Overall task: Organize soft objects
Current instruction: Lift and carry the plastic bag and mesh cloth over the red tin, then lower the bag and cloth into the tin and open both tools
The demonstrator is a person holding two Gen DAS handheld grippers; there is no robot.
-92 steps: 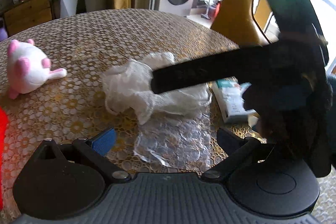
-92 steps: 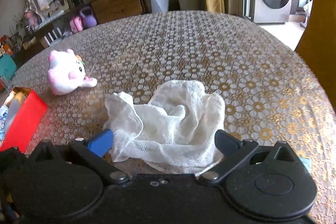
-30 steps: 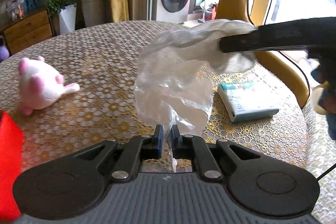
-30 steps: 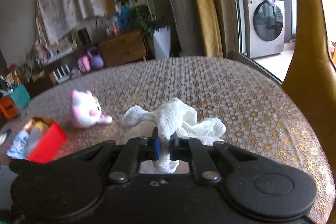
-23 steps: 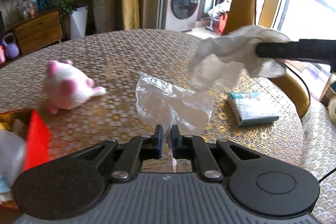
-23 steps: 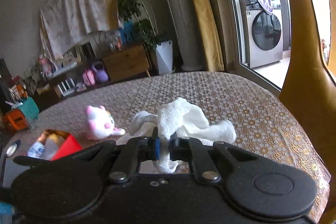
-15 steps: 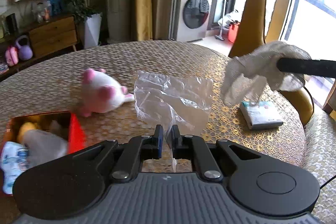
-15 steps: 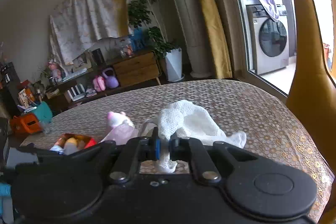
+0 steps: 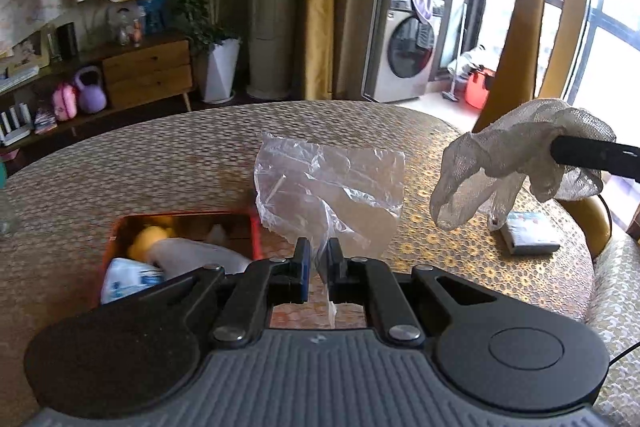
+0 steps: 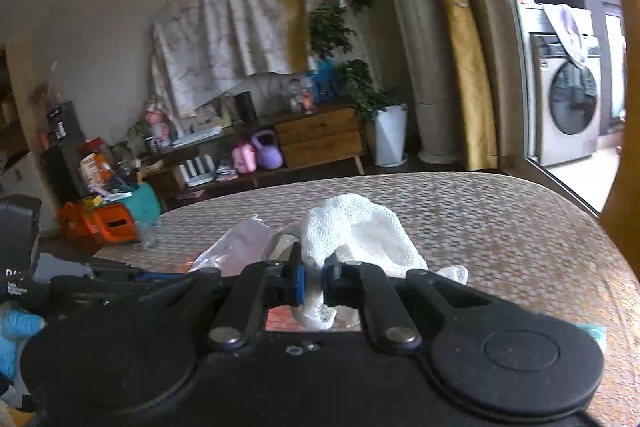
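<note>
Black left gripper [image 9: 316, 259], blue pads [image 9: 304, 267], 2 silver screws.

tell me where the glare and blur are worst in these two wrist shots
Left wrist view: the window at right is blown out, backlighting the white mesh cloth; the red box is smeared by motion; straight lines bow from the fisheye. Right wrist view: dimmer and softer overall, with the clear plastic bag hazy and the room's edges curved.

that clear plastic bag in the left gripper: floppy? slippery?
Likely very floppy: the clear plastic bag hangs crumpled from the shut left gripper. Probably very light, pinched by one thin edge. Its glossy film may slip, though that can't be confirmed.
</note>
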